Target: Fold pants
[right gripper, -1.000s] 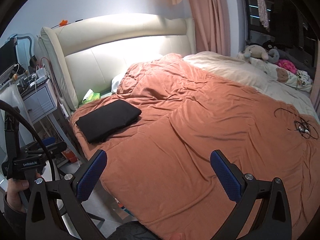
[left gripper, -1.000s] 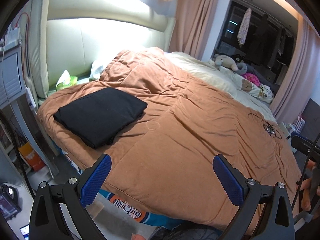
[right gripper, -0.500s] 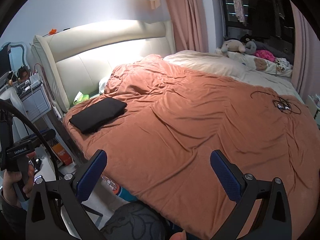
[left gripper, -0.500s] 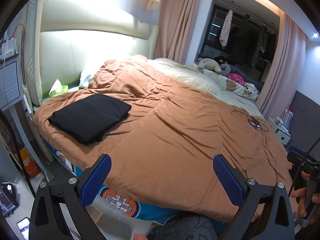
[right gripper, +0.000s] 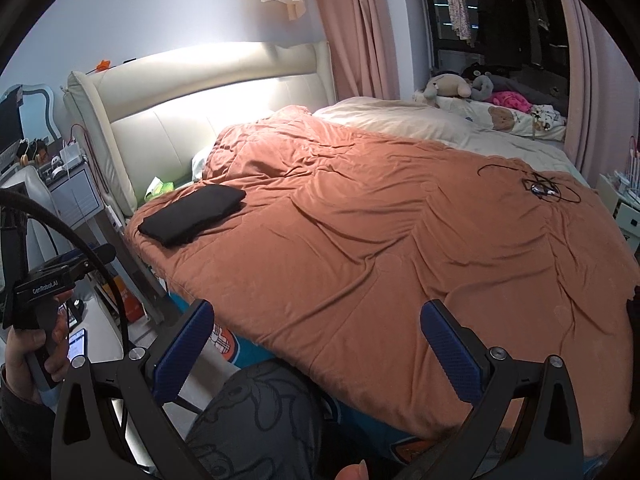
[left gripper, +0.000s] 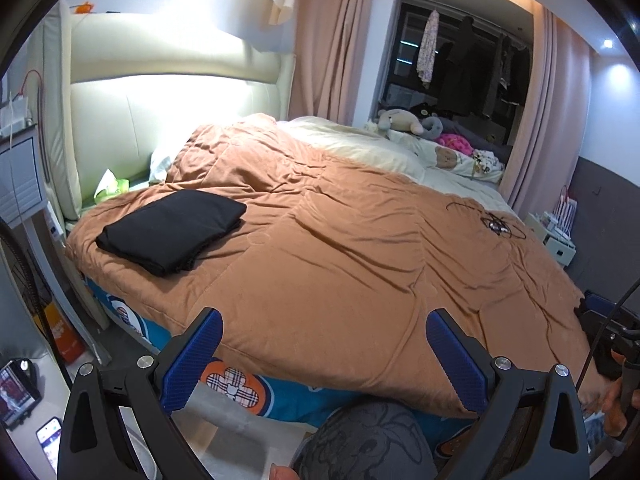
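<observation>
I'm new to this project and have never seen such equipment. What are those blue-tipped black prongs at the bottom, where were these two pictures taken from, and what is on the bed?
The prongs are the two fingers of a hand-held gripper; a person carries one in each hand. Each picture comes from a wide-angle camera on one gripper, looking forward along its fingers. One view shows the left gripper, the other the right gripper. Both are open and hold nothing. In the right view you can also see the person's hand gripping the other tool's handle. Ahead lies a bed with an orange-brown quilt. On it, near the headboard, rest the black pants, already folded into a neat rectangle. A tangle of thin cable lies farther across the quilt.
</observation>
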`<move>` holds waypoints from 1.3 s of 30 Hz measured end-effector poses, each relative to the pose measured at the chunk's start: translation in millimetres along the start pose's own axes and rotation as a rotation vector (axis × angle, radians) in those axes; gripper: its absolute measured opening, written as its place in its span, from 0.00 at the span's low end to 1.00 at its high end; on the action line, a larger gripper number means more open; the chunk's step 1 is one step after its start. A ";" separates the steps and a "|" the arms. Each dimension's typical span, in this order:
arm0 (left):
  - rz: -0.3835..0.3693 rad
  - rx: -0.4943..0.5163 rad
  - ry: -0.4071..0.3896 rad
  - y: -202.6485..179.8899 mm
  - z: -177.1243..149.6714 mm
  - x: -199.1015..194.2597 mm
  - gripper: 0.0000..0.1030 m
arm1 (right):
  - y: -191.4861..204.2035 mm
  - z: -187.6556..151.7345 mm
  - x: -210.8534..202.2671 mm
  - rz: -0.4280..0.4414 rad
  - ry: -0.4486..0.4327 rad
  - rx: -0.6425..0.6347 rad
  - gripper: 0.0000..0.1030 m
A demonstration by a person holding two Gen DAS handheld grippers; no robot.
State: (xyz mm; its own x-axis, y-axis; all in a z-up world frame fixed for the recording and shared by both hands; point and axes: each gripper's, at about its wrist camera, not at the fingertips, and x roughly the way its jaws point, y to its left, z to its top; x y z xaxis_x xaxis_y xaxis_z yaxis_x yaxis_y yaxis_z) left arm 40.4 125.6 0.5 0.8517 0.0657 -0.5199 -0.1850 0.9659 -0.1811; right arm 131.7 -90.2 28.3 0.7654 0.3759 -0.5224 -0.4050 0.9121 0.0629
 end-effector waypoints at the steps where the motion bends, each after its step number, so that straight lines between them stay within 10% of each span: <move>1: 0.001 0.004 0.001 -2.0 -2.4 -1.1 1.00 | 0.5 -2.5 -2.9 -0.003 0.001 0.001 1.00; 39: 0.006 0.085 -0.063 -30.4 -19.4 -46.5 1.00 | 5.0 -47.0 -45.7 -0.033 -0.075 0.037 1.00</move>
State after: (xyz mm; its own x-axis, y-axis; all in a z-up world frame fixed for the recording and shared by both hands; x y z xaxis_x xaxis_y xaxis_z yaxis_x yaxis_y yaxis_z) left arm -3.1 88.3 13.9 0.8804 0.0844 -0.4667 -0.1500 0.9831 -0.1053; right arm 71.2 -110.4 12.5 0.8140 0.3553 -0.4596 -0.3611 0.9292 0.0787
